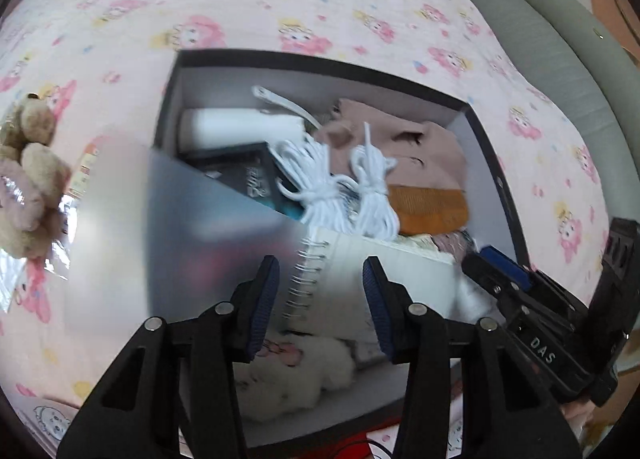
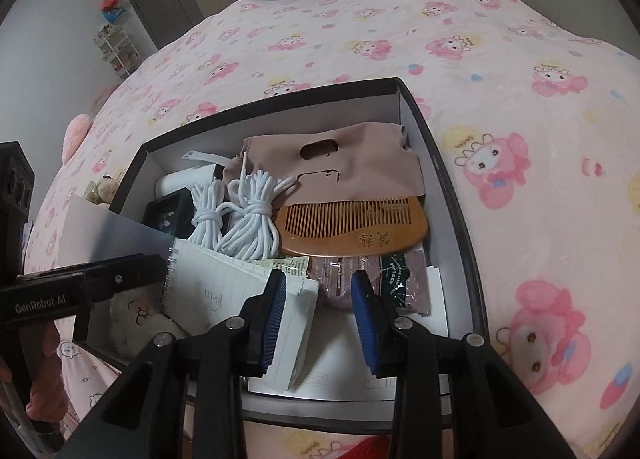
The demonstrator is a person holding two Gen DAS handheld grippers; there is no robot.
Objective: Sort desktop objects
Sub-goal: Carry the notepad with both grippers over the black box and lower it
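Right wrist view first: our right hand-held gripper (image 2: 318,319) hangs over the near end of the box (image 2: 452,195), jaws partly apart with nothing pinched; a notepad's corner (image 2: 296,335) lies under them. Our left hand-held gripper (image 1: 320,307) is likewise part-open and empty above the spiral notebook (image 1: 360,279). Most of the sorting looks done, we judge: the box already holds the notebook, sachets (image 2: 340,279), a wooden comb (image 2: 352,227), two tied white cord bundles (image 2: 240,215), a tan pouch (image 2: 352,167) and a white cylinder (image 1: 236,125). Still out on the bed's pink sheet (image 2: 500,59) lies a plush bear (image 1: 28,179) to the left, with some packets beside it.
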